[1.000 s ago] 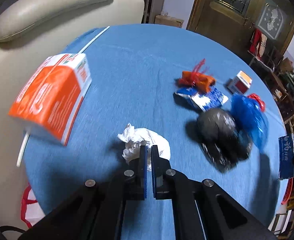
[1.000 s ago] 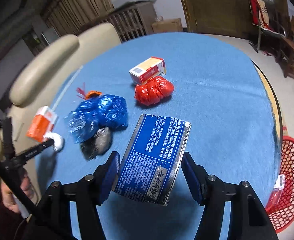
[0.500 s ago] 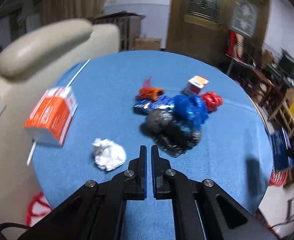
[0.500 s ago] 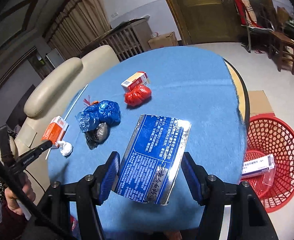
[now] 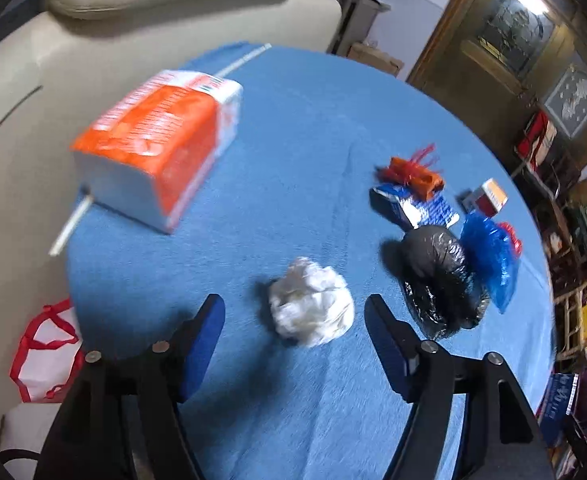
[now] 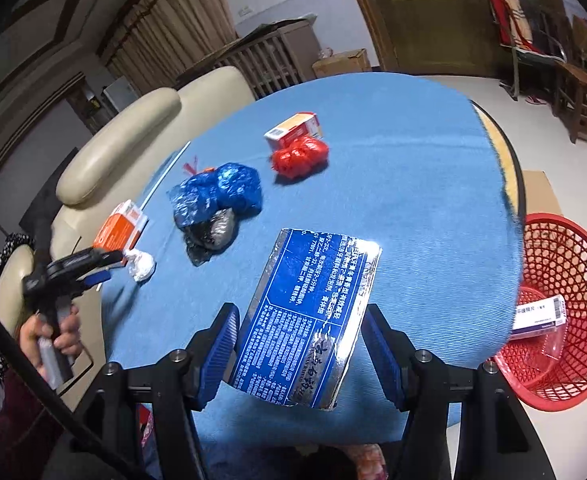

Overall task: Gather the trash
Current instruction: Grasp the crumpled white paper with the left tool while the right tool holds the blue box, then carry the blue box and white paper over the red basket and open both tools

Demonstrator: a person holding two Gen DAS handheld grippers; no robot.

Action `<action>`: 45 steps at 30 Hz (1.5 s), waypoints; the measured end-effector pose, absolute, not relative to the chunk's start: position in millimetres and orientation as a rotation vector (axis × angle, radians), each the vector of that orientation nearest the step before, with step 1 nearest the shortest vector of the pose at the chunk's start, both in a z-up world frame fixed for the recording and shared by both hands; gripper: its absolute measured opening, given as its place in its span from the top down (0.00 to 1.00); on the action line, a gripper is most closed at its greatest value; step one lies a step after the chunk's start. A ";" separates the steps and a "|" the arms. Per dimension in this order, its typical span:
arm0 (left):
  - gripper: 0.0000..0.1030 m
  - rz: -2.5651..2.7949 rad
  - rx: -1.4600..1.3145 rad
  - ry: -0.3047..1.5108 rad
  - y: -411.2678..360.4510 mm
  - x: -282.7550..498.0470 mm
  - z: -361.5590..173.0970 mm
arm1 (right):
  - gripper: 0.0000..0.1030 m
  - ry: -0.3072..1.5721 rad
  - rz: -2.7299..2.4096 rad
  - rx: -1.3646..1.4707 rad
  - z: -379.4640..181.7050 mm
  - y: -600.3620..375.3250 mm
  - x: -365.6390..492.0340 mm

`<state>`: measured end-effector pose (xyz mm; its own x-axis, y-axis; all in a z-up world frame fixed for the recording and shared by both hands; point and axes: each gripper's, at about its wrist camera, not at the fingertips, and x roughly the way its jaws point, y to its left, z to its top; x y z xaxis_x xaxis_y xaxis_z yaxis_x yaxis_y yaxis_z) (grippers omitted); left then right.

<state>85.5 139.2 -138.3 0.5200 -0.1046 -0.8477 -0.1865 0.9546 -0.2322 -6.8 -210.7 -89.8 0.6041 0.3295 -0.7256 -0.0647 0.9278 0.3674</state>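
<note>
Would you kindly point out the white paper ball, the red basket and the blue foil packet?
white paper ball [image 5: 311, 307]: left wrist view, middle of the crumpled wad.
red basket [image 6: 569, 252]: right wrist view, mesh wall near the rim.
blue foil packet [image 6: 305, 316]: right wrist view, centre of the printed face.

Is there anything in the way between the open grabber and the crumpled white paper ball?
No, nothing visible blocks it. The left gripper is open, and the white paper ball lies on the blue tablecloth right ahead, between its fingers. The black bag sits off to the right, and the orange box to the left.
</note>
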 end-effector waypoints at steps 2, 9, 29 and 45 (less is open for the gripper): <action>0.29 0.058 -0.277 1.061 129.7 95.9 -150.3 | 0.36 0.897 0.237 0.315 -88.0 -207.7 -6.7; 0.58 0.034 -0.274 1.049 121.5 94.3 -168.5 | 0.36 0.885 0.227 0.324 -83.4 -212.2 -8.5; 0.59 -0.192 0.193 0.715 -54.4 1.6 -23.2 | 0.36 0.702 0.056 0.329 -41.9 -287.2 -49.6; 0.59 -0.395 0.401 0.676 -196.5 -19.2 -15.5 | 0.35 0.663 -0.121 0.485 -57.2 -387.0 -88.1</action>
